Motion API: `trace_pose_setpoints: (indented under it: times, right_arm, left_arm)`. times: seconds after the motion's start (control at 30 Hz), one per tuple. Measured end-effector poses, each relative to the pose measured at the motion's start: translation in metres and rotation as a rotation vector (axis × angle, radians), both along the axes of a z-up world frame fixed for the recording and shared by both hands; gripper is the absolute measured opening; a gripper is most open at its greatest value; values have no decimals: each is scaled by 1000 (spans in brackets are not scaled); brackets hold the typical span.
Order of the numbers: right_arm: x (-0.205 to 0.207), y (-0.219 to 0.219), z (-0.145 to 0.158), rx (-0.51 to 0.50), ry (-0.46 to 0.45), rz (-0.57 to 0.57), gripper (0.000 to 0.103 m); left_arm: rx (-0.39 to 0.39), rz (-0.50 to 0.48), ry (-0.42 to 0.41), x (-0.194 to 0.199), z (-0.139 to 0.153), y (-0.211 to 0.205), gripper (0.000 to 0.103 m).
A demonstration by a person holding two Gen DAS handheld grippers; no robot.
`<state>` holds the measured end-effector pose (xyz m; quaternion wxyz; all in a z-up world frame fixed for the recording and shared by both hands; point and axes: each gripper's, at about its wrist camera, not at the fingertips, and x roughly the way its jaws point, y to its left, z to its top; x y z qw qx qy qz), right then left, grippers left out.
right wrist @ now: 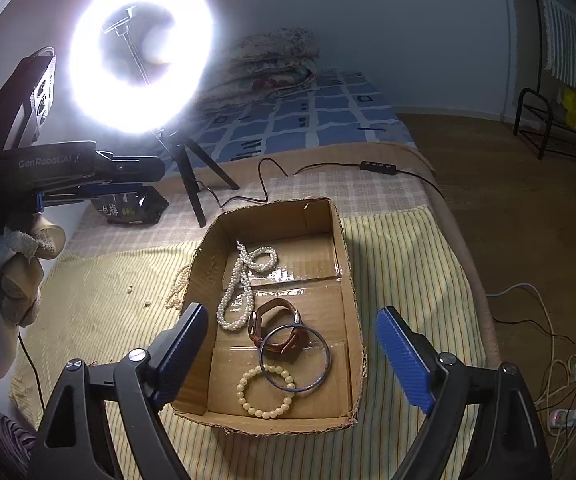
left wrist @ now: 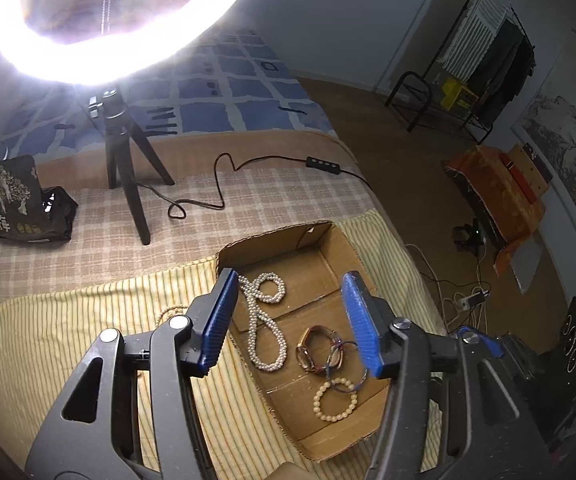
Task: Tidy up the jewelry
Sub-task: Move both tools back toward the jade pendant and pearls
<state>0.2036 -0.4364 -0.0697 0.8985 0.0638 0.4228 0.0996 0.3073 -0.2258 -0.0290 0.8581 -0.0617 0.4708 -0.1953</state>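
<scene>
A shallow cardboard box [right wrist: 345, 264] lies on the striped yellow cloth; it also shows in the left wrist view [left wrist: 361, 256]. In it lie a white pearl necklace [right wrist: 240, 280] [left wrist: 264, 320], a brown watch [right wrist: 278, 326] [left wrist: 315, 346], a blue bangle [right wrist: 321, 364] [left wrist: 351, 368] and a cream bead bracelet [right wrist: 266, 390] [left wrist: 333, 400]. Another bead strand [right wrist: 178, 286] lies on the cloth left of the box. My left gripper [left wrist: 291, 320] is open and empty above the box. My right gripper [right wrist: 299, 352] is open and empty above the box's near end.
A ring light on a tripod [right wrist: 140, 52] stands behind the box, its cable and switch [right wrist: 377, 166] trailing right. A black snack bag [left wrist: 16, 200] lies at the left. The bed edge [right wrist: 471, 280] drops to the floor at the right, where cables lie.
</scene>
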Motion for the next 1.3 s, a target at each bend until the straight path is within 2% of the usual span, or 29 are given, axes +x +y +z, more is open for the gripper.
trace_pose_setpoints:
  times: [0.2, 0.27, 0.63, 1.0, 1.3]
  right_arm:
    - [-4, 7, 3, -29, -9, -16, 102]
    - [-5, 9, 5, -35, -16, -21, 103]
    - [-10, 32, 15, -38, -37, -14, 103]
    - [-11, 71, 26, -7, -62, 36, 103]
    - [-18, 115, 24, 1, -81, 110, 103]
  left_arm:
    - [15, 2, 7, -2, 0, 10, 66]
    - [39, 3, 10, -5, 1, 16, 70]
    - [127, 41, -48, -31, 9, 82, 71]
    - [121, 154, -45, -77, -3, 177, 71]
    - [114, 213, -13, -117, -24, 223, 71]
